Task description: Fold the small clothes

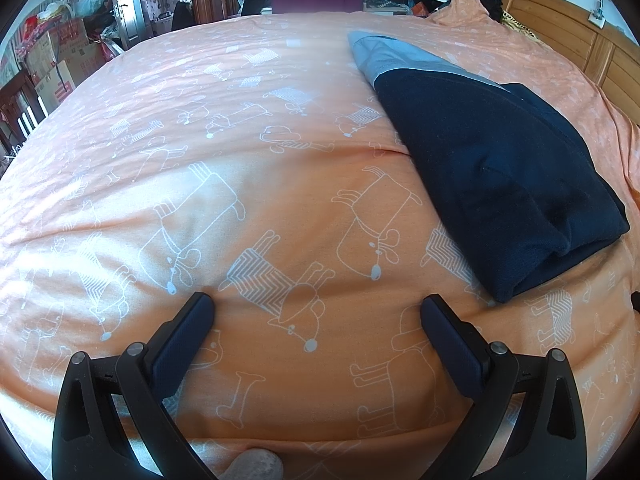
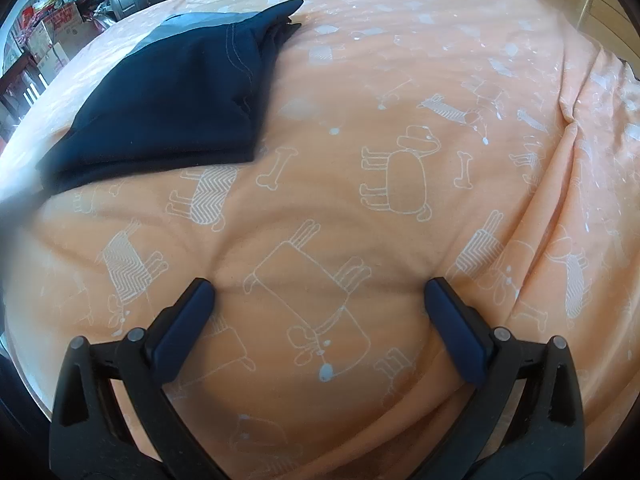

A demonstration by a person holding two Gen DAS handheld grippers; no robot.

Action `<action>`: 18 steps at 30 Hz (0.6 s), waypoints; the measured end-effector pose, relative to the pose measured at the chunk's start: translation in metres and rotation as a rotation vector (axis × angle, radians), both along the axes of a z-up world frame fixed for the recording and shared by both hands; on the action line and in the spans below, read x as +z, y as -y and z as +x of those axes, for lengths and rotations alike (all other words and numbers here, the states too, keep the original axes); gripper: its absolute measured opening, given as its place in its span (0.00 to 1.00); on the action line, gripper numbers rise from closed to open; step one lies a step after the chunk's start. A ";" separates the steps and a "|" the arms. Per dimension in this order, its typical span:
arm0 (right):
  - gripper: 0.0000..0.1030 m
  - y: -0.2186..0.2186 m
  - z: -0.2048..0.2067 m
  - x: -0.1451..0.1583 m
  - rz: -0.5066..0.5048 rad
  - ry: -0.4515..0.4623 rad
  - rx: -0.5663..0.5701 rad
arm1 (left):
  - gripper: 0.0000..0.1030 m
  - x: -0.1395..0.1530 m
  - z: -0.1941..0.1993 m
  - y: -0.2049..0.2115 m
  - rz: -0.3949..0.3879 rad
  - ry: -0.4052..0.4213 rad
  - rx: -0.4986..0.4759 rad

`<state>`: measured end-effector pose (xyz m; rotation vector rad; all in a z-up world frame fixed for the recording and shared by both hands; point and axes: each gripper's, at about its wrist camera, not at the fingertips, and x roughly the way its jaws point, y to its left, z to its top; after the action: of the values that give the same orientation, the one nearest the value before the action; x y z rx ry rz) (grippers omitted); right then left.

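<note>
Left wrist view: both tongs wide, empty — careless regrasping could unfold the folded navy-and-grey fabric garment.

Orange dog-print bed cover carries 1 folded navy garment.

**Inspector A:** What was the build of the left gripper?

**Inspector B:** Black plastic frame with two splayed arms, each with a triangular cut-out. Round silver pivot screws sat at the linkage joints. The fingers carried dark navy, finely textured pads.

**Inspector A:** And the right gripper?

**Inspector B:** It was the same pattern: black arms, silver screws, and navy pads on the fingers. No cables or markings were legible on either unit.
</note>
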<state>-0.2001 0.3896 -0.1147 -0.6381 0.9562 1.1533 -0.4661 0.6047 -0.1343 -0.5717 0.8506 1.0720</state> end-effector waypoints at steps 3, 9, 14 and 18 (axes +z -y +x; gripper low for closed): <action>1.00 0.000 0.000 0.000 0.009 -0.009 0.004 | 1.00 0.000 0.000 -0.001 0.000 0.000 0.000; 1.00 -0.002 0.000 0.000 0.017 -0.003 0.015 | 1.00 -0.001 0.000 -0.002 0.000 0.001 0.001; 1.00 -0.004 0.004 -0.001 0.020 -0.004 0.019 | 1.00 -0.001 0.000 -0.002 0.000 0.001 0.001; 1.00 -0.004 0.004 -0.001 0.020 -0.004 0.019 | 1.00 -0.001 0.000 -0.001 0.000 0.000 0.001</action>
<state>-0.1963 0.3935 -0.1160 -0.6306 0.9427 1.1795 -0.4661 0.6061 -0.1353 -0.5722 0.8502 1.0728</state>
